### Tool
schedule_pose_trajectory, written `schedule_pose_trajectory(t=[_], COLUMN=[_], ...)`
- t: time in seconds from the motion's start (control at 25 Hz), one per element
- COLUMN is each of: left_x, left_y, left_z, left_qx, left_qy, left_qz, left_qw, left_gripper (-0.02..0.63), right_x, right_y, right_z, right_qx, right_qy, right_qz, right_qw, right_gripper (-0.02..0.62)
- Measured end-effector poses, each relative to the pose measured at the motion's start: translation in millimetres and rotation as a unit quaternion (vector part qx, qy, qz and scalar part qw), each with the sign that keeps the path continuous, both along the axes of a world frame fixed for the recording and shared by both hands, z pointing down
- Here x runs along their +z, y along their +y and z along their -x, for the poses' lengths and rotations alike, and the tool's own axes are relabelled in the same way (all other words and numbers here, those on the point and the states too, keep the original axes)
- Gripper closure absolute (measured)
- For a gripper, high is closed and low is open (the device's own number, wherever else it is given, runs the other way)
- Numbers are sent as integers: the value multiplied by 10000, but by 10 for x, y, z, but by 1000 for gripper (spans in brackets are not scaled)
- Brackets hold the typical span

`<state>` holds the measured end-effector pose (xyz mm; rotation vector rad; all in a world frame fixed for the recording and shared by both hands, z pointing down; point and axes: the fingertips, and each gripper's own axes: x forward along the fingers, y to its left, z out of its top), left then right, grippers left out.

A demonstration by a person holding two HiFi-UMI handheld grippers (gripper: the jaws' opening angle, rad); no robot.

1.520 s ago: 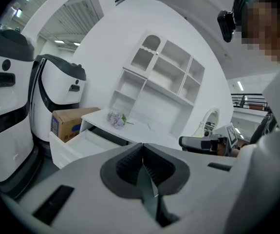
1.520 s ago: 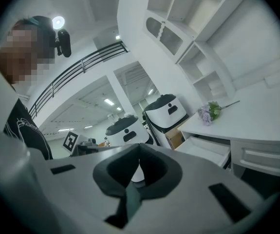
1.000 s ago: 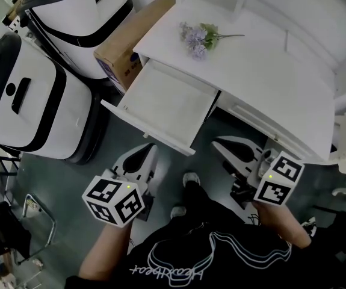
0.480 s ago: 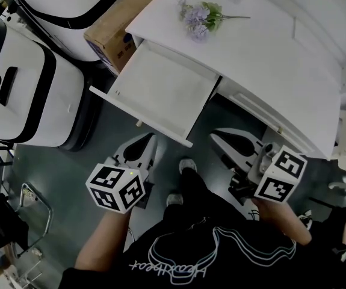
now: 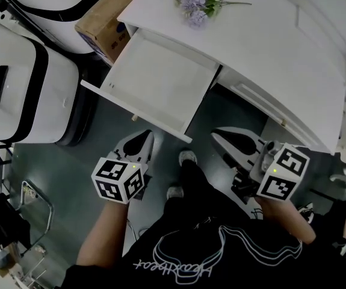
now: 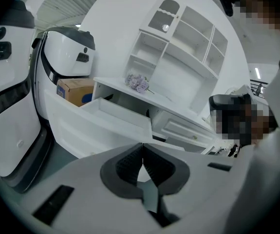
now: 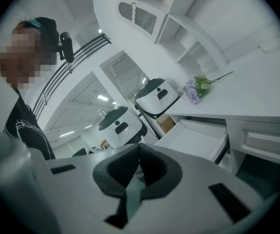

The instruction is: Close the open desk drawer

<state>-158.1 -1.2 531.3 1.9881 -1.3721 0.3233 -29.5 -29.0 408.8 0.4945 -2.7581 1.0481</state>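
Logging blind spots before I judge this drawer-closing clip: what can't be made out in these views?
Drawer handle: head view, tucked under the front panel; left gripper view, cannot be picked out.
Drawer's back end: head view, under the desk top.
Cardboard box print: head view, partly covered by the desk top; too small in the gripper views.

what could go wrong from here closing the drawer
The drawer is pulled far out and neither gripper touches it yet. A push away from the middle of its wide front panel might skew and jam it. The left gripper has shut jaws, so its narrow tip could slip off the panel. A hard shove may jolt the flowers on the desk.
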Motion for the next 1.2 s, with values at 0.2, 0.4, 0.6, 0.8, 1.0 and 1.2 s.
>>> schedule_pose_trajectory(t=[0.2, 0.4, 0.6, 0.8, 1.0, 1.2], left_x=[178, 294, 371, 393, 412, 418], left_y=[-6, -18, -73, -111, -145, -205], left_z=[-34, -80, -111, -113, -115, -128], left_qx=[57, 98, 69, 87, 25, -41], left_qy=[-14, -1, 97, 91, 133, 135], left_qz=[147, 193, 207, 237, 230, 253], left_qw=[9999, 9998, 9997, 9996, 9996, 9996], left_gripper=[601, 601, 601, 601, 601, 601], right_x=[96, 176, 254, 272, 276, 300], right_y=[28, 43, 32, 13, -62, -118], right_z=[0, 10, 11, 32, 30, 26], right_qx=[-43, -100, -143, -222, -234, -225], right_qy=[70, 84, 123, 150, 126, 92], right_qz=[110, 201, 286, 310, 272, 296], right_qw=[9999, 9997, 9994, 9992, 9993, 9993], right_gripper=[589, 589, 589, 589, 589, 589])
